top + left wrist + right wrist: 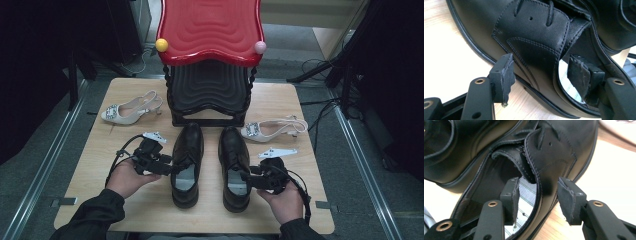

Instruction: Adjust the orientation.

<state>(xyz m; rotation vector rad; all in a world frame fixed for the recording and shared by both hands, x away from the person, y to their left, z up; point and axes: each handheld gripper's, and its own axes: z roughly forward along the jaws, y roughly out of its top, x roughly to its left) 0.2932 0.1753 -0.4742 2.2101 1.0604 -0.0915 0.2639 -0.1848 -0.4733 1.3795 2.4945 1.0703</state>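
Side by side on the counter (125, 200) stand two black shoes, toes toward a red stool (210, 30). Each claw straddles a shoe's side wall, released: the left claw (167, 167) at the left shoe (187, 150), the right claw (247, 177) at the right shoe (234, 155). White heeled sandals lie farther out on either side.

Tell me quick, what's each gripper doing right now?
Left gripper: open, jaws straddling the left black shoe's side wall.
Right gripper: open, jaws straddling the right black shoe's side wall.

shoes (210, 165) side by side on table (100, 195); stool (210, 65) behind — heels (132, 107) flanking
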